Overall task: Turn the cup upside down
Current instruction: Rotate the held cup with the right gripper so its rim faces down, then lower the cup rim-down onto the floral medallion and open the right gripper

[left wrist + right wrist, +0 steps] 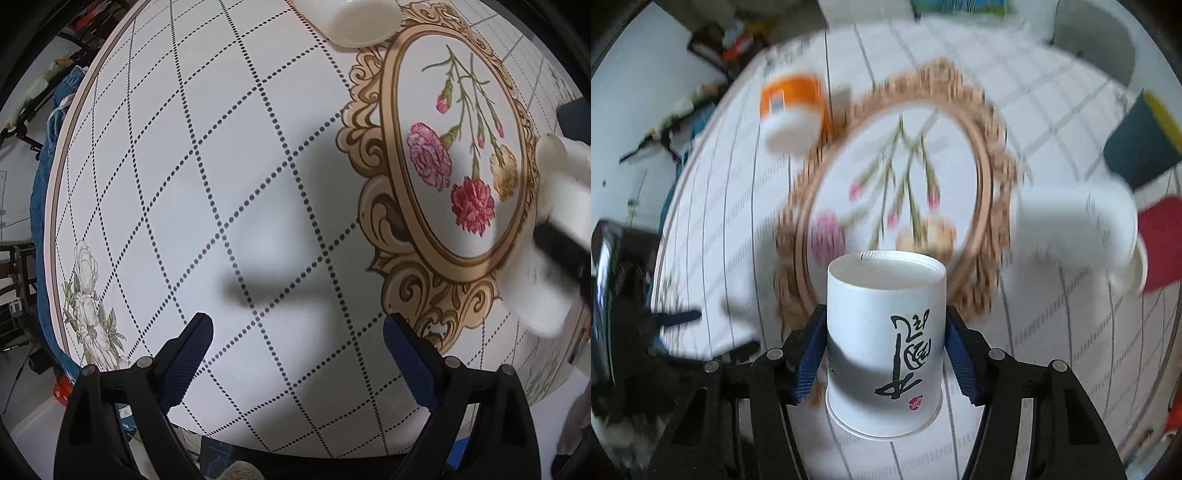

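In the right wrist view, my right gripper (884, 343) is shut on a white paper cup (882, 332) with black calligraphy. The cup is held above the round table (1052, 362), its base toward the camera's far side and its wide rim low and near. The background is motion-blurred. In the left wrist view, my left gripper (297, 354) is open and empty, hovering over the dotted-grid tablecloth (221, 166). At the right edge of that view a blurred white and black shape (557, 229), seemingly the right gripper with its cup, shows.
An orange-and-white cup (792, 110) lies on the far left of the table; it also shows in the left wrist view (354, 18). A white cup (1075, 225) lies on its side at right, by dark green (1141, 147) and red (1161, 243) cups. A floral medallion (458, 155) marks the table's middle.
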Available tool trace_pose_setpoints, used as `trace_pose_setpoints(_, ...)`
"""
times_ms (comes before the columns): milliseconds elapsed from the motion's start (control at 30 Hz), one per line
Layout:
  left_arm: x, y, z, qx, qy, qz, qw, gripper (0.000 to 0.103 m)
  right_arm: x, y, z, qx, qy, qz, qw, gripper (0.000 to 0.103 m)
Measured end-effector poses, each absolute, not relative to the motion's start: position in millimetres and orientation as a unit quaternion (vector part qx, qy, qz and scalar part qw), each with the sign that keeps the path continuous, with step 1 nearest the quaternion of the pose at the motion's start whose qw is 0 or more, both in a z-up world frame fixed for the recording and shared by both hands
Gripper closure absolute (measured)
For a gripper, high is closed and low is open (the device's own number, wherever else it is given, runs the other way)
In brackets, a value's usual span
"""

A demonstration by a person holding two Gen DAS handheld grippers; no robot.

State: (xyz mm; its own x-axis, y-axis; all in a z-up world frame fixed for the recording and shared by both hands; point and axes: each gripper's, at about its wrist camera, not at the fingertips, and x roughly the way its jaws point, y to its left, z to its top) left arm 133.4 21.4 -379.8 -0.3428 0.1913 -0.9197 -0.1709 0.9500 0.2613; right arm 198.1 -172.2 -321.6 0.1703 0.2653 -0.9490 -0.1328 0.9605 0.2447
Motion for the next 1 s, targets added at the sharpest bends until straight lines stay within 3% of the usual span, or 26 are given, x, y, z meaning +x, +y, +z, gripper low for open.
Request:
trace_pose_setpoints(333,153,47,-394,0.012,0.805,0.172,0.568,0.009,190,-127,-340,0.002,0.506,0.092,0.857,0.04)
trace_pose_setpoints(367,153,48,-395,0.02,0.763,0.043,0.644,0.009,187,-122,-344,-0.006,0.503,0.094,0.859,0.04)
trace_pose_setpoints(800,125,32,-387,0.038,0.754,0.035,0.654,0.009,155,-122,-358,0.0,0.544,0.083,0.835,0.039)
trace_pose_setpoints(867,123,33,-378,0.047,0.748,0.035,0.661,0.009,152,-123,-359,0.01,0.556,0.075,0.828,0.035)
trace_pose_setpoints(933,121,30,-369,0.057,0.739,0.037,0.671,0.008,149,-128,-355,0.026,0.569,0.065,0.819,0.016)
trace_pose_setpoints(1000,117,25,-357,0.063,0.73,0.036,0.68,0.005,142,-134,-349,0.04,0.581,0.053,0.811,0.01)
